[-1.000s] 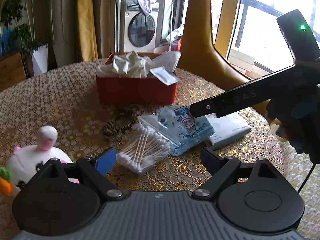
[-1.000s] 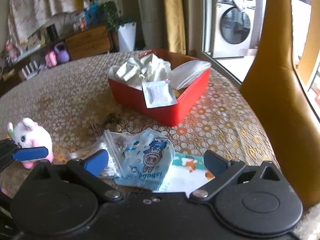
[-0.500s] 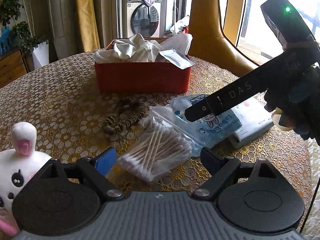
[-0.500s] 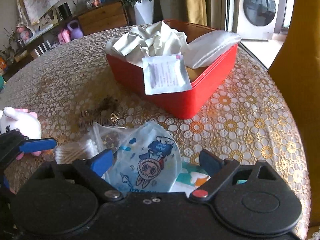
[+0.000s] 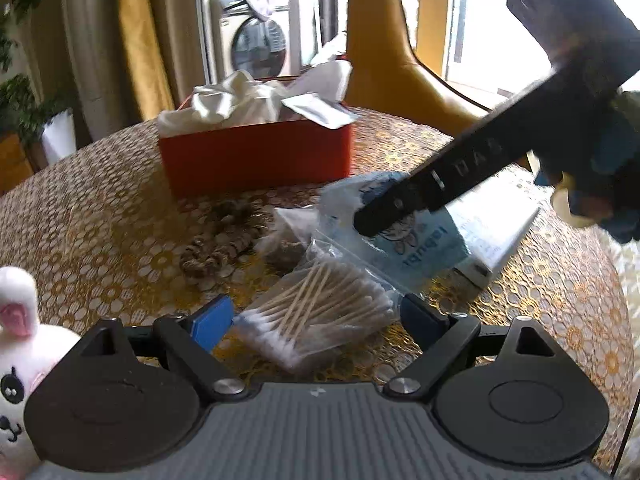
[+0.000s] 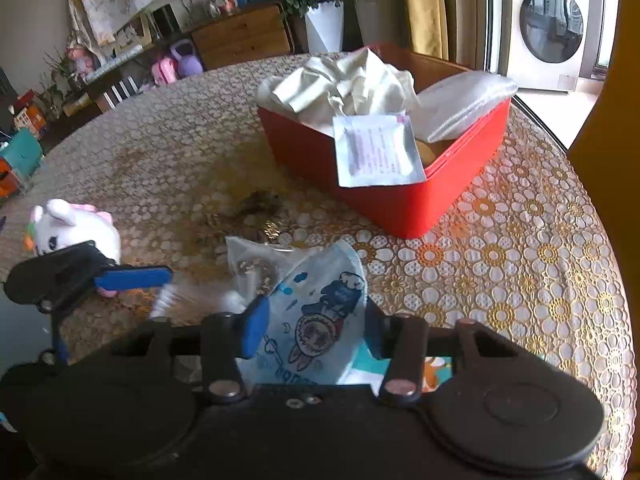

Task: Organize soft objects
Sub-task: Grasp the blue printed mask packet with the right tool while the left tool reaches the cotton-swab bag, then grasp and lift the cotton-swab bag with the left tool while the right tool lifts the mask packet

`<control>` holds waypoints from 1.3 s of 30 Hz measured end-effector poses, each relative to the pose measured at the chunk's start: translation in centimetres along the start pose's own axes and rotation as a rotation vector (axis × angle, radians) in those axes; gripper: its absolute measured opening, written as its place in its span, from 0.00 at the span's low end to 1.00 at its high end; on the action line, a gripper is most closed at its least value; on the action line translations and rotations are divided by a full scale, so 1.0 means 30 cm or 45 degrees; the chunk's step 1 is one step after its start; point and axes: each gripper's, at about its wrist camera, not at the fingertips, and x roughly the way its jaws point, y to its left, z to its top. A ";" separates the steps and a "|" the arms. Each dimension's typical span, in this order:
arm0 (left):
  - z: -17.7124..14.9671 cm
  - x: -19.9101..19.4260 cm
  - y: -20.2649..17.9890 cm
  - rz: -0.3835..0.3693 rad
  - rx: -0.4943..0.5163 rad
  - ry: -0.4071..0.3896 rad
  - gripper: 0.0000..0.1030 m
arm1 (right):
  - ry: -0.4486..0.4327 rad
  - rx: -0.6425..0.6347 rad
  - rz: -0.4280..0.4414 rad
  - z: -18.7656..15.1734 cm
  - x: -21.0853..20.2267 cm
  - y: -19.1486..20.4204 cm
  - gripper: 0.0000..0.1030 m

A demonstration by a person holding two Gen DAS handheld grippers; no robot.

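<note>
Your left gripper [image 5: 316, 318] had its jaws apart on either side of the bag of cotton swabs [image 5: 320, 312] lying on the lace tablecloth [image 5: 100, 220], with the white plush bunny [image 5: 16, 344] just to its left. Your right gripper [image 6: 312, 328] also stood with jaws apart, straddling the blue cartoon-printed pouch [image 6: 320, 312] without clamping it. The red box [image 6: 400, 200] sat farther back on the table, stuffed with white cloth [image 6: 344, 84].

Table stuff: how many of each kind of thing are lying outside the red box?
Bunny toy: 1
Bag of cotton swabs: 1
Blue cartoon packet: 1
White tissue pack: 1
Braided rope: 1
Small clear bag with brown bits: 1
Total: 6
</note>
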 end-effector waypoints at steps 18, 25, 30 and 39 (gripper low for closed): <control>-0.011 -0.035 0.006 0.027 -0.015 0.035 0.58 | -0.181 0.164 -0.090 -0.104 -0.123 0.090 0.10; -0.006 -0.117 0.014 0.011 -0.082 0.018 0.58 | -0.266 0.195 -0.192 -0.160 -0.184 0.153 0.02; -0.007 -0.186 0.025 0.028 -0.113 0.004 0.58 | -0.311 0.226 -0.223 -0.166 -0.200 0.187 0.02; 0.046 -0.322 0.073 0.042 -0.176 -0.066 0.58 | -0.484 0.231 -0.277 -0.160 -0.377 0.226 0.02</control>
